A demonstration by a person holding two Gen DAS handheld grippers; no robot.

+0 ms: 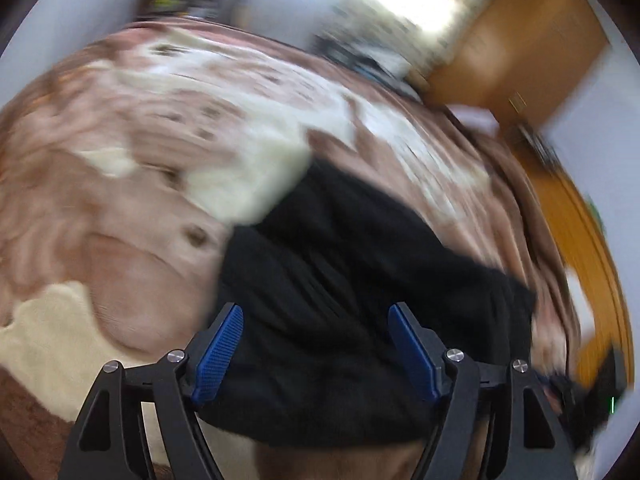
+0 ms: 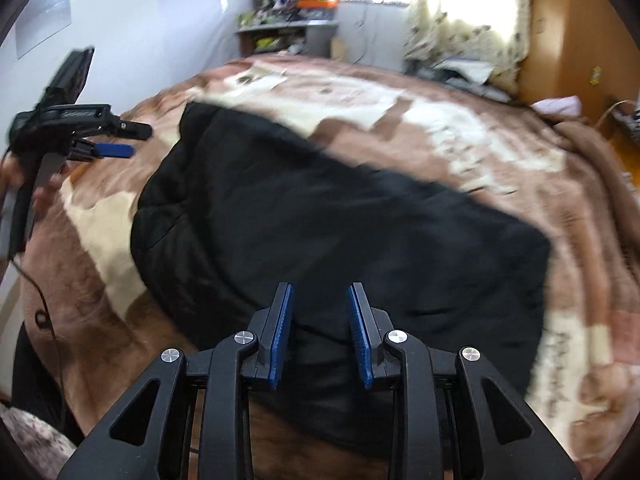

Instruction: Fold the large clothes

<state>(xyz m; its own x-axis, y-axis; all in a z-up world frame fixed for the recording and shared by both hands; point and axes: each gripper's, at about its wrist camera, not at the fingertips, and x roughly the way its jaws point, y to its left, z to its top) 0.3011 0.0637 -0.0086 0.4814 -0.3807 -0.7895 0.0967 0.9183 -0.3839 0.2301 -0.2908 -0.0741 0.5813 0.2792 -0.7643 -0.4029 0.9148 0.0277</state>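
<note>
A black garment lies folded on a bed's brown and cream blanket. Nearest its front edge, the right gripper hovers, jaws narrowly parted and empty. Its long axis runs left to right. At its far left, the left gripper stands wide, empty

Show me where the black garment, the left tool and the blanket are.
black garment (image 2: 320,208): right wrist view, middle of the cloth.
left tool (image 2: 116,142): right wrist view, between its fingertips.
blanket (image 2: 460,136): right wrist view, bare cream patch.
</note>
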